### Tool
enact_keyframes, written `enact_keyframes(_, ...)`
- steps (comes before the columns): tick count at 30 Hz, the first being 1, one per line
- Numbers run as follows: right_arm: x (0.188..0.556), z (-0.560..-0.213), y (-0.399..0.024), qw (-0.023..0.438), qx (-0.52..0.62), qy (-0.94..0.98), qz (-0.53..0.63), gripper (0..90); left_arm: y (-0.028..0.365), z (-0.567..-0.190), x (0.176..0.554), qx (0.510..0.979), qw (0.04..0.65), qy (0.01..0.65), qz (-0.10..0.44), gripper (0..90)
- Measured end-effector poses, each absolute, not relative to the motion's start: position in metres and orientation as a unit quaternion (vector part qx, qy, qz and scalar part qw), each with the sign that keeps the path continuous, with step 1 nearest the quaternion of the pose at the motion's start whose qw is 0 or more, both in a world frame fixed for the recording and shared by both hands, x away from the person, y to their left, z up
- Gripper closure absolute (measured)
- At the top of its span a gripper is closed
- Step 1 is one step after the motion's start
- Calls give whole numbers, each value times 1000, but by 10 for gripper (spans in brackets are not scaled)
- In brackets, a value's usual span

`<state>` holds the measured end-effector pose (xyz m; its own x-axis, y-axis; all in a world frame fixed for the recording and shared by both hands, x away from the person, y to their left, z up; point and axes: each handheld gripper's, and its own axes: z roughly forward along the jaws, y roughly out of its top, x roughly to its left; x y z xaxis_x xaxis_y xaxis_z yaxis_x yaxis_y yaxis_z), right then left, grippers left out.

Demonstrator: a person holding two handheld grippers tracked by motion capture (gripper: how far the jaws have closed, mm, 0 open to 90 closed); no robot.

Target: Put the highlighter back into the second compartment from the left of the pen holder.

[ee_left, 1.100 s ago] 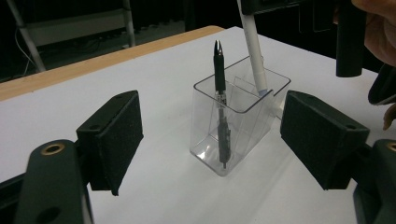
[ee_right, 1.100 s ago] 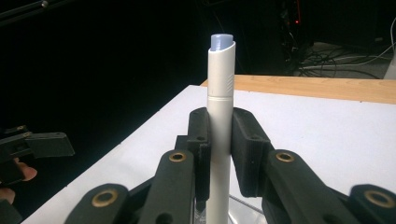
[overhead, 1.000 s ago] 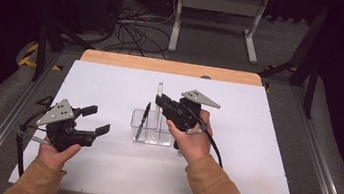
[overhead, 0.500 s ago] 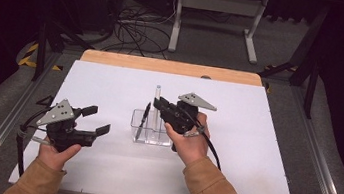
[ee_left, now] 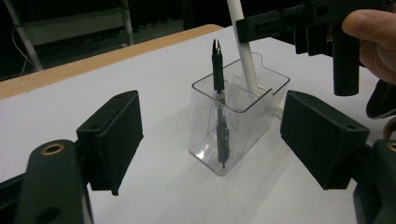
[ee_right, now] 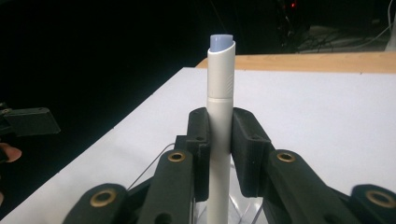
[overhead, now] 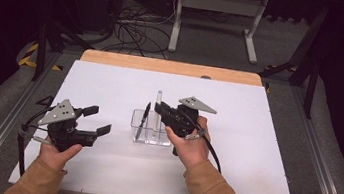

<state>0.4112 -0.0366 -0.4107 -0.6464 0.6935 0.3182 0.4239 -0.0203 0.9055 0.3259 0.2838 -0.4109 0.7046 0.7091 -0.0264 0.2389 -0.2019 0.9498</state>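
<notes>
From where I stand, the right gripper [overhead: 160, 109] has its jaws either side of a white pen [ee_right: 219, 116], which stands upright between the pads with its pale blue cap end above them. The jaws have just been easing apart a little, and I can see a thin dark gap on the right pad's side, so I cannot tell whether they grip it. Below the jaws the pen's lower end drops into a clear plastic holder [ee_left: 243, 100], but its tip is cut off in the right gripper view and blurred through the plastic elsewhere. A black pen [ee_left: 218, 102] leans in the near compartment of that holder, straight ahead between the left gripper's [overhead: 99, 120] jaws, which stand wide open with nothing touching the pads. The holder sits well ahead of those pads on the white table [overhead: 263, 154]. No brand, label or lettering on either pen or the holder is readable; any print is too small
</notes>
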Motion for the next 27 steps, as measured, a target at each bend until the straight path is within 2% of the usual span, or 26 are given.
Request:
enact_keyframes(2, 411, -410, -39, 108, 404, 686, 596, 660, 283, -411, 325, 743, 548, 322, 212, 217)
enact_keyframes(7, 411, -404, -46, 138, 388, 684, 603, 489, 284, -411, 325, 742, 548, 322, 213, 216)
enact_keyframes(10, 412, -397, -55, 140, 387, 670, 617, 387, 285, -410, 326, 744, 546, 317, 219, 217)
enact_keyframes(15, 411, -384, -71, 150, 383, 669, 618, 253, 284, -410, 327, 745, 544, 315, 221, 217)
enact_keyframes(20, 410, -375, -85, 168, 384, 675, 607, 193, 284, -410, 327, 745, 544, 315, 221, 216)
enact_keyframes(27, 411, -372, -97, 178, 393, 677, 597, 173, 284, -410, 326, 741, 549, 322, 214, 216)
